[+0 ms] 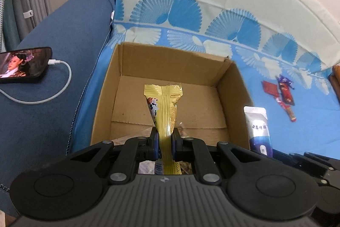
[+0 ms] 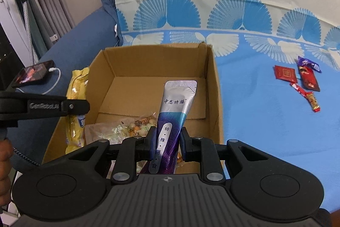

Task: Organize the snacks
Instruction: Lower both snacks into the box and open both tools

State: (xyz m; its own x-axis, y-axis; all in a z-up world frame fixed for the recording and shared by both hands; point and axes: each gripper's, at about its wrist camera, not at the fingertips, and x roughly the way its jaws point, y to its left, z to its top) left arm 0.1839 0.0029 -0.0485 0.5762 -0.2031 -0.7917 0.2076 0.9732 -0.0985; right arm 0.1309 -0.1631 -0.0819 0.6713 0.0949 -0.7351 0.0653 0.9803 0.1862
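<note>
Both hands are loaded and both are over the cardboard box (image 1: 165, 69) on the blue-patterned bed (image 2: 265, 124). The left gripper (image 1: 165, 142) has its jaws clamped on a gold snack packet (image 1: 164, 103), pinched at its lower part so the sealed top stands up above the box floor. The packet looks light and thin, crinkly foil, stiff enough to hold itself upright but likely slick, so a grip at the flat seal or narrow waist suits it best.

The right gripper (image 2: 166, 142) has its jaws closed on a silver-and-purple pouch (image 2: 173, 118), taken around the lower half. That one looks fuller, a soft pouch that will flex rather than crush, and the smooth film could slide if the hold is loose.

Already in the box sits a clear bag of mixed candies (image 2: 129, 128), soft and lumpy. Out on the bed, well apart from the box, lie the red wrapped snacks (image 2: 297, 82) with a small purple one beside them; what they are exactly is hard to tell from here. Small, flat and light, best pinched across the middle.
</note>
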